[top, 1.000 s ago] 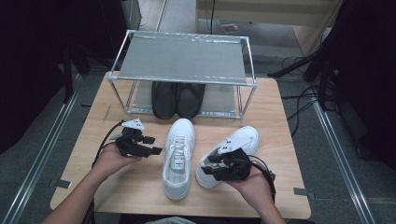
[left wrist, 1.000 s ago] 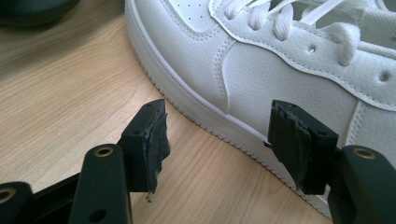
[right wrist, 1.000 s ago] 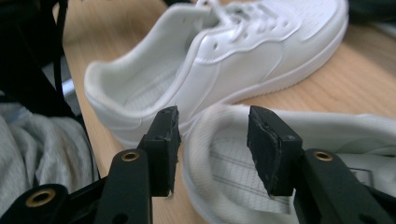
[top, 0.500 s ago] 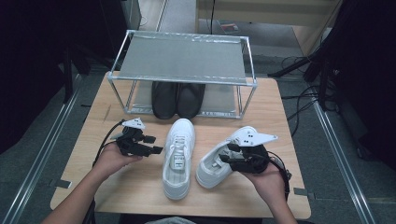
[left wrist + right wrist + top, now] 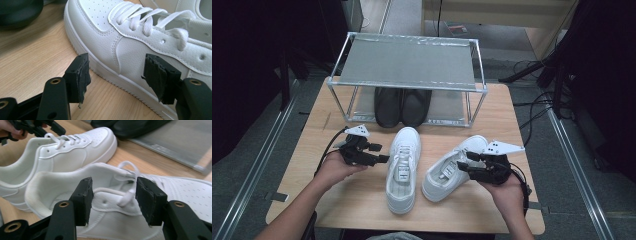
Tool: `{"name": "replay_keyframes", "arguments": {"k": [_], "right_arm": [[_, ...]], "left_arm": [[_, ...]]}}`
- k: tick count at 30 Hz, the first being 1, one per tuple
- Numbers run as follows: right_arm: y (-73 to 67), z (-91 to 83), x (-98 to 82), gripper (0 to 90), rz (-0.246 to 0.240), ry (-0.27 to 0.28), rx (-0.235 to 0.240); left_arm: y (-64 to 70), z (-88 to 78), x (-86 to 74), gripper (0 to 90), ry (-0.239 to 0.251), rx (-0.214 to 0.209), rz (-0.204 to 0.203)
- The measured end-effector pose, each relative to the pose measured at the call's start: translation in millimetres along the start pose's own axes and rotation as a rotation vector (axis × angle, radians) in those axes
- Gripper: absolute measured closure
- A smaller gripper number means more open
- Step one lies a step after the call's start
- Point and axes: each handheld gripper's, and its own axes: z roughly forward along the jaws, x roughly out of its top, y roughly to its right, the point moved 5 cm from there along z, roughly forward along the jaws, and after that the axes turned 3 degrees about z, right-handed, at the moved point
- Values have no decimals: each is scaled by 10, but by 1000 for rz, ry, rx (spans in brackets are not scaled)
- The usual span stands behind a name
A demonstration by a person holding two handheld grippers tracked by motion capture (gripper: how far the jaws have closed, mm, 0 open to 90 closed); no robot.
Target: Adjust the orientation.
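- While you hold your right gripper point(image 5: 463, 165) by the side of the right white shoe point(image 5: 452, 167), its jaws stand apart and have just been opening wider; the shoe's side and lace loop sit in front of the gap, and the pads point(image 5: 83, 200) do not press on them.
- Your left gripper point(image 5: 384, 154) has its jaws spread too. Nothing is between them. They point at the side of the left white shoe point(image 5: 403, 167) and stop just beside it, not touching.
- In the left gripper view, the left shoe's side wall and sole edge lie right past the pads point(image 5: 81, 75), with bare wood under them.
- Both white shoes lie on the wooden table point(image 5: 362, 200), side by side in the middle, toes pointing away from you. The right one is turned a bit, with its toe out to the right.
- You have open wood to the left of the left shoe and along the near edge of the table.
- Behind the shoes stands a metal shoe rack point(image 5: 407, 62). A pair of black shoes point(image 5: 402, 106) sits on its low shelf, just past the left white shoe's toe.
- Each white shoe is clean, with white laces and tiny holes over the toe.
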Motion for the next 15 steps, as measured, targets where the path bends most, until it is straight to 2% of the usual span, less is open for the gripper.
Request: {"name": "replay_keyframes", "arguments": {"k": [9, 15], "right_arm": [[198, -89, -72, 498, 51, 12, -58], [353, -50, -132, 518, 93, 2, -82]], "left_arm": [[4, 40, 46, 377, 1, -10, 13], [10, 66, 74, 377, -8, -11, 24]]}}
